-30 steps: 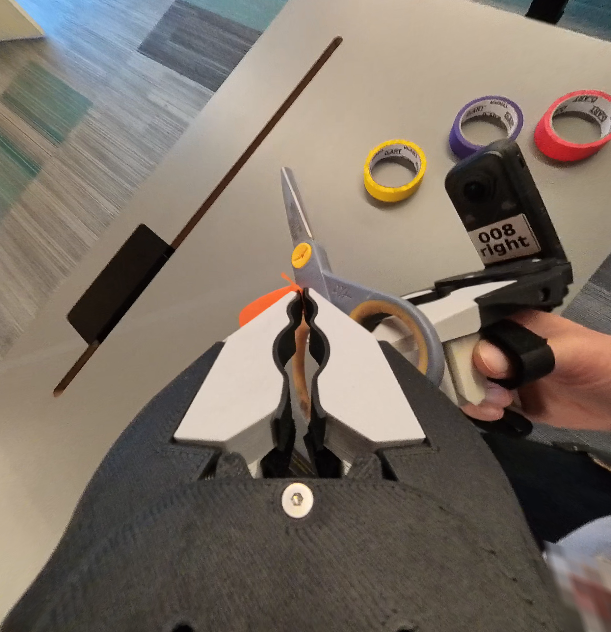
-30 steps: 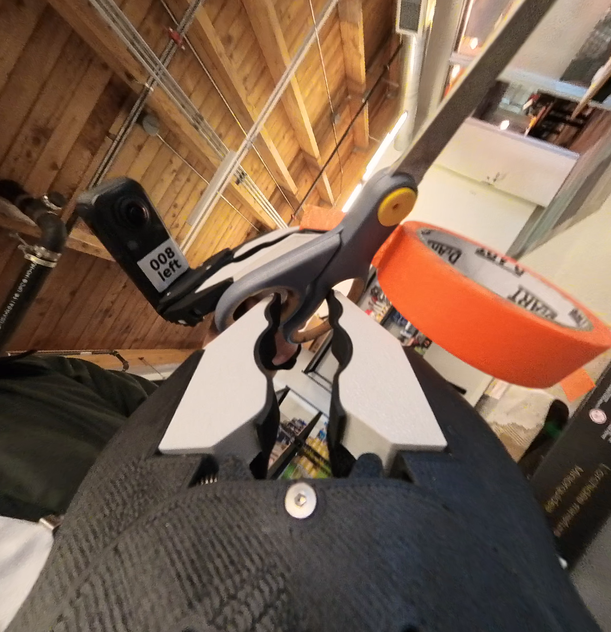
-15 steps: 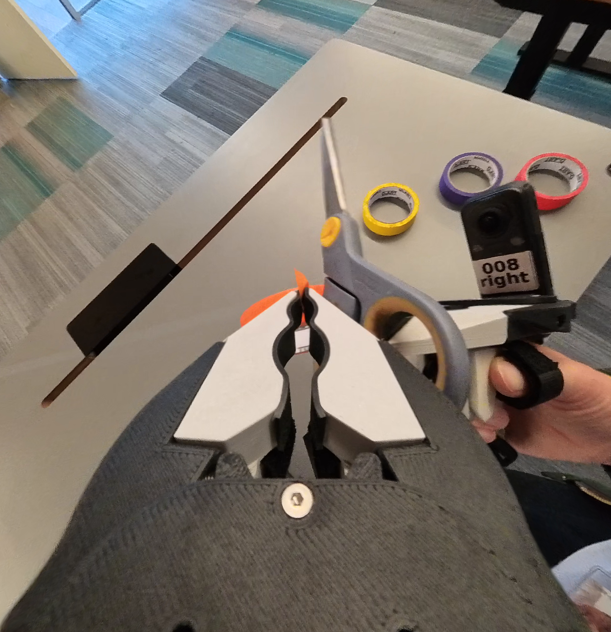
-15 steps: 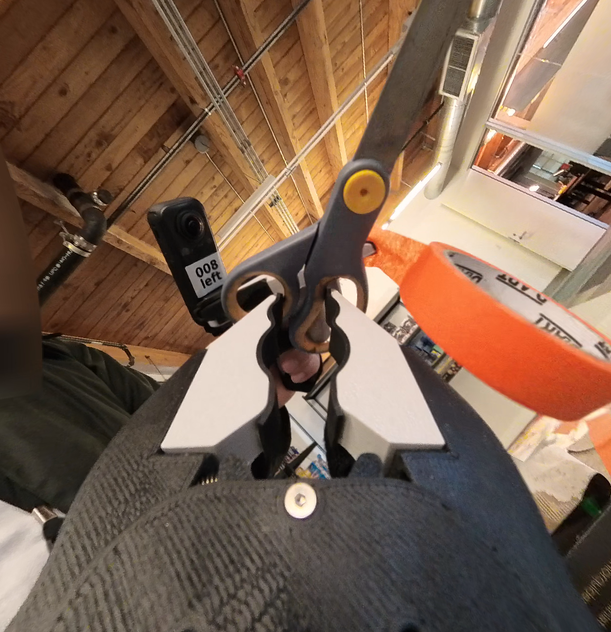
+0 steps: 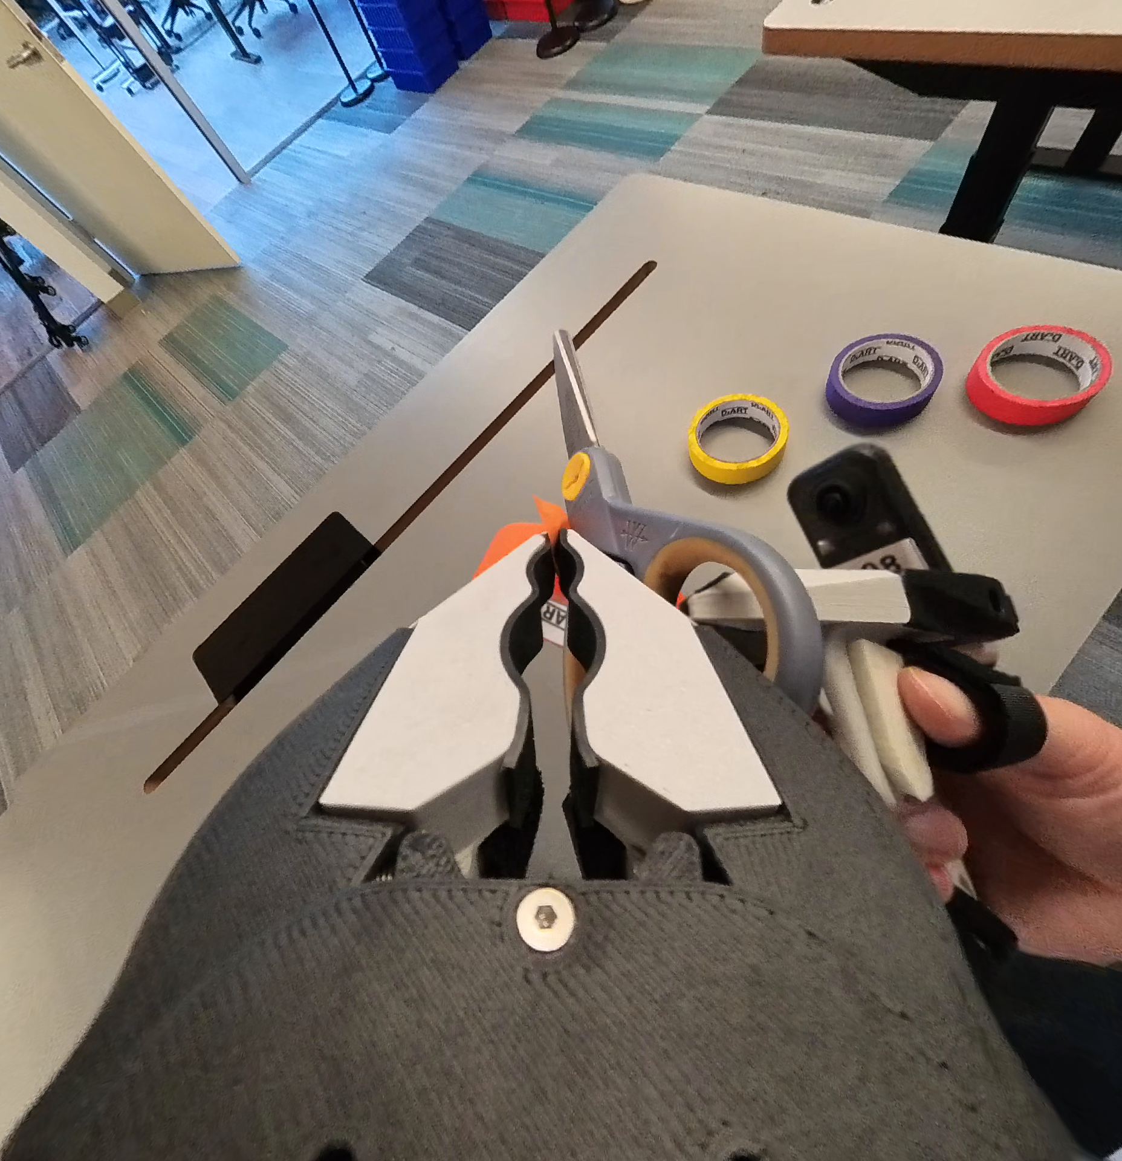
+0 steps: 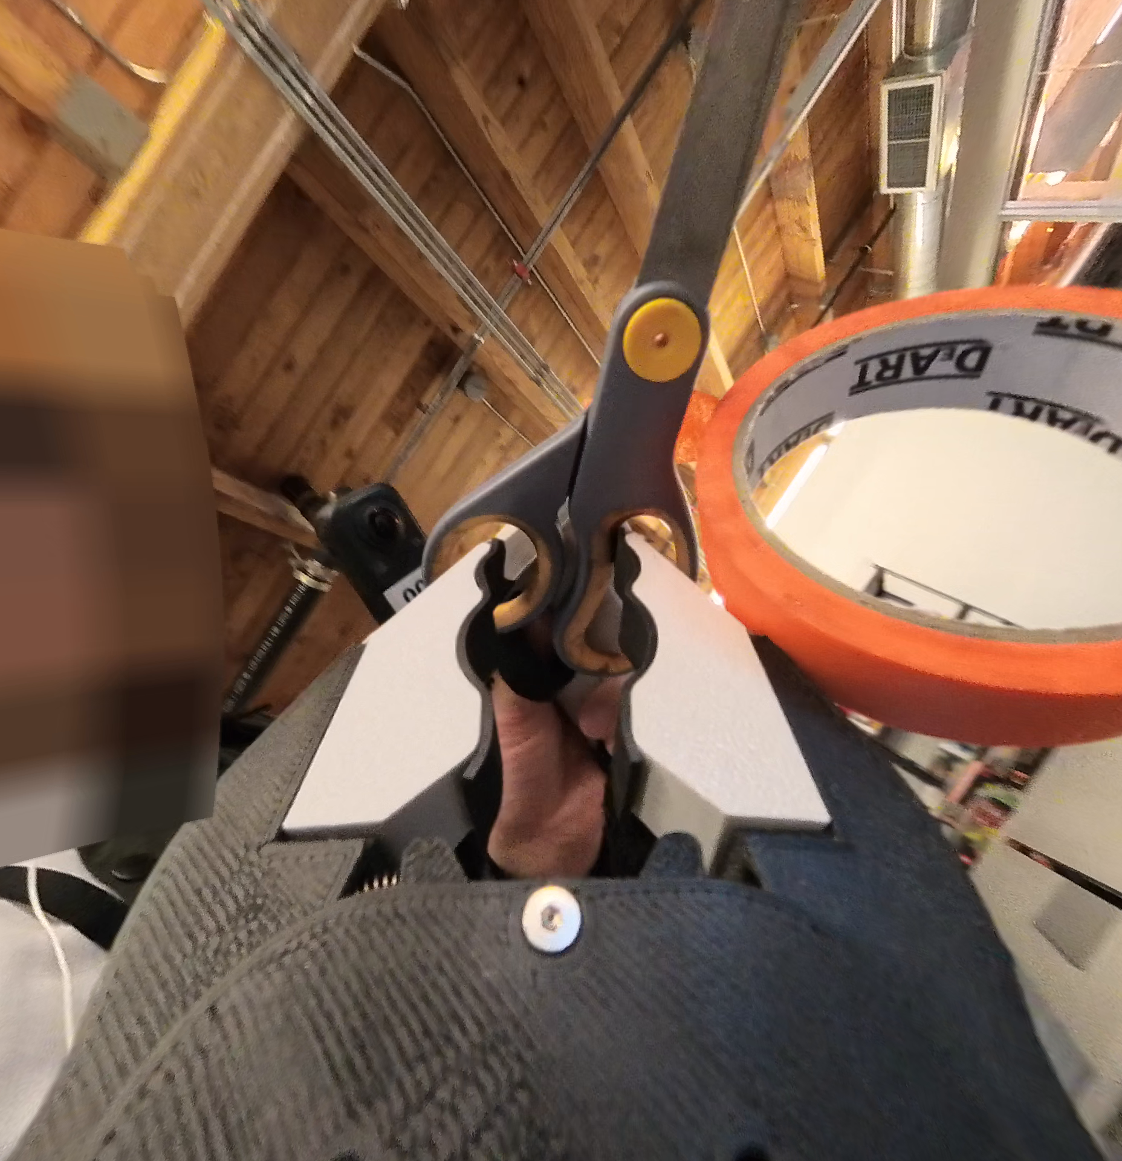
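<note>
My left gripper (image 5: 555, 541) is shut on an orange tape roll (image 5: 497, 553), mostly hidden behind its fingers; a short orange tab (image 5: 544, 512) sticks up past the tips. My right gripper (image 6: 565, 565) is shut on grey scissors (image 6: 634, 452) with a yellow pivot, its fingers set in the handle loops. The blades are closed and point up. In the left wrist view the scissors (image 5: 609, 524) sit just right of the orange tab, with the right gripper's white fingers (image 5: 853, 597) and a hand behind. The orange tape roll (image 6: 860, 653) hangs close on the right of the right wrist view.
A grey table (image 5: 766, 283) lies below, with a long dark slot (image 5: 514, 402) and a black bracket (image 5: 282, 609) on its left side. Yellow (image 5: 737, 440), purple (image 5: 883, 380) and red (image 5: 1039, 374) tape rolls lie at the far right. Carpeted floor and another table lie beyond. My hands' fingertips stand some 5 cm from each other.
The scissors have swung more upright in the right wrist view, and the orange roll now shows its inside, closer. In the left wrist view the scissors' pivot has come nearer the orange tab.
</note>
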